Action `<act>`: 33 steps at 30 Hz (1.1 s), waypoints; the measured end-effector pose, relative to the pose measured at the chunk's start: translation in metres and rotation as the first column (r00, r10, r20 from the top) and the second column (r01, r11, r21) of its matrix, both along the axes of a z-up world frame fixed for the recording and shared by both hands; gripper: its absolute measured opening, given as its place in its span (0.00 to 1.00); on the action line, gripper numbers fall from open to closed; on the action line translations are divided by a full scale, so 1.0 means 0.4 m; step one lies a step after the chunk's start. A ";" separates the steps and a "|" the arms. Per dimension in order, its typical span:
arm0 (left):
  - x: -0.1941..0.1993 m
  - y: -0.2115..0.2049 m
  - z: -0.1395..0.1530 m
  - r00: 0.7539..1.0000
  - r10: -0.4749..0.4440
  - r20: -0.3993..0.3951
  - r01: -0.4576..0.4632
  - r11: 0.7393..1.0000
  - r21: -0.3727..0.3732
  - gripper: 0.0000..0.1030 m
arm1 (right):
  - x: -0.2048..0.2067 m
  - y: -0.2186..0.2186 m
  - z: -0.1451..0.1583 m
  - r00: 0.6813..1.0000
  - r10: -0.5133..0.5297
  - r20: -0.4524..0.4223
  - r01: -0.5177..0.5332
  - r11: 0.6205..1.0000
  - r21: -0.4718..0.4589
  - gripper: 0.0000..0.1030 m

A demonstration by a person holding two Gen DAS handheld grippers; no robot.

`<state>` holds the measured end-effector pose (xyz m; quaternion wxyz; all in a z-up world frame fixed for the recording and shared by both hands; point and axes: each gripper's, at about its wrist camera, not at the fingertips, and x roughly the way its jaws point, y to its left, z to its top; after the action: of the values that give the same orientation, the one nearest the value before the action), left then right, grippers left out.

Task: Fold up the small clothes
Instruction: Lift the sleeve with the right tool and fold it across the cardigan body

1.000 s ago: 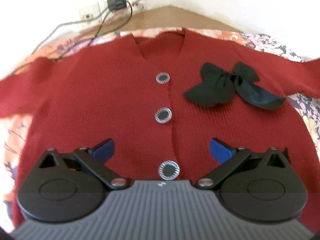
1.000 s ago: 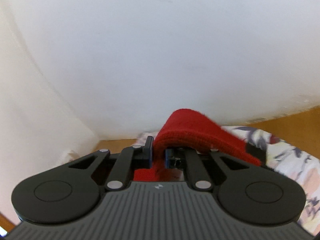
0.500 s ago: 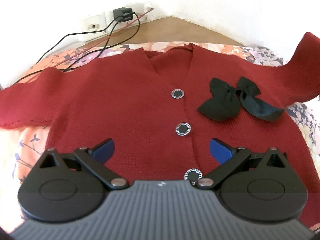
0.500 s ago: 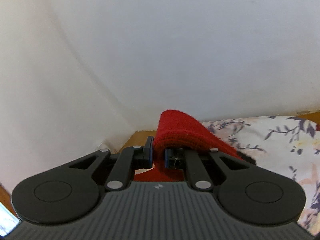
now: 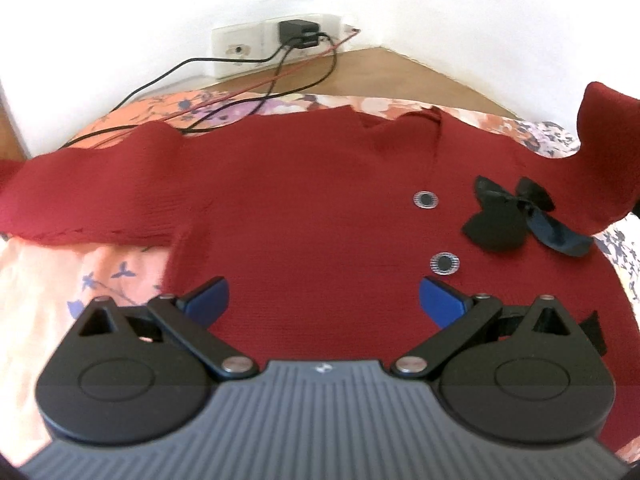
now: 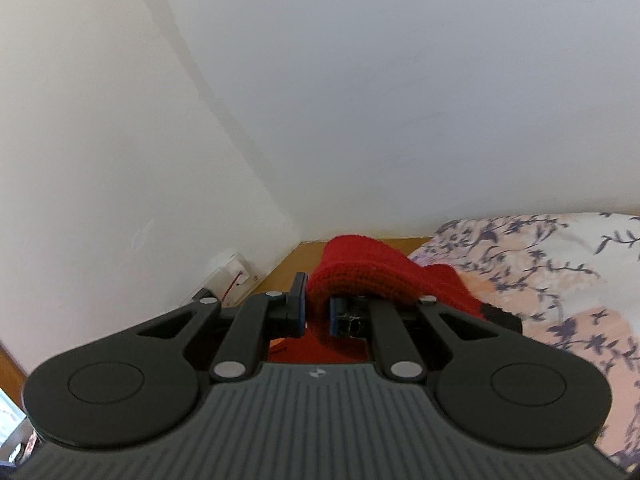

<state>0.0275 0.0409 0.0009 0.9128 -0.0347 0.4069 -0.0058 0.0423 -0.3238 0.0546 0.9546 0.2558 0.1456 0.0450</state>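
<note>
Item one, as we log it: a red cardigan [image 5: 304,216], lying front-up on a flowered bedsheet [image 5: 52,280]. We count two round buttons down its front, the upper button [image 5: 425,199] and the lower button [image 5: 444,263], with a black bow [image 5: 508,216] just beside them on the chest.

One sleeve [image 5: 92,200] lies stretched flat toward the left of the left wrist view. The other sleeve [image 6: 372,276] is lifted off the bed (its cuff end rises at the right edge of that same view).

Our left gripper [image 5: 323,300] hovers over the lower front of the cardigan, its blue-tipped fingers [image 5: 208,300] spread wide with nothing between them.

Our right gripper [image 6: 316,312] has its fingers drawn close on the raised sleeve, the red knit pinched between the pads and draped over the right-hand finger.

Behind the bed we note a wooden floor [image 5: 360,72], a white wall [image 6: 400,80], a wall socket [image 5: 276,44] with a black plug, and black cables [image 5: 240,96] trailing from it onto the far edge of the sheet.
</note>
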 end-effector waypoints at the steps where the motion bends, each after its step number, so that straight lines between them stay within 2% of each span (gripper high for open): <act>1: 0.001 0.011 -0.001 1.000 0.002 0.001 -0.002 1.000 0.000 1.00 | 0.004 0.019 -0.002 1.000 0.007 -0.001 -0.007 1.000 -0.004 0.10; 9: 0.001 0.076 0.002 1.000 0.002 0.014 -0.002 1.000 -0.004 1.00 | 0.023 0.173 -0.028 0.997 0.065 -0.038 -0.067 0.997 -0.042 0.10; 14: 0.000 0.109 -0.005 1.000 0.009 0.014 -0.009 1.000 -0.016 1.00 | 0.078 0.261 -0.094 0.989 0.115 -0.088 -0.123 0.989 -0.087 0.10; 19: -0.004 0.134 -0.010 1.000 0.017 0.014 -0.017 1.000 -0.020 1.00 | 0.068 0.350 -0.142 0.974 0.165 -0.153 -0.186 0.974 -0.132 0.10; 27: -0.009 0.168 -0.014 0.999 0.038 0.015 -0.037 0.999 -0.023 1.00 | 0.105 0.416 -0.241 0.941 0.206 -0.269 -0.253 0.956 -0.152 0.11; 33: -0.004 0.177 -0.015 0.999 0.039 0.021 -0.038 0.999 -0.030 1.00 | 0.124 0.434 -0.284 0.920 0.212 -0.328 -0.277 0.947 -0.163 0.11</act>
<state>0.0258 0.1117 -0.0052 0.9165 -0.0559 0.3961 0.0054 0.0918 -0.1502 -0.0591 0.9285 0.1389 0.3267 0.1088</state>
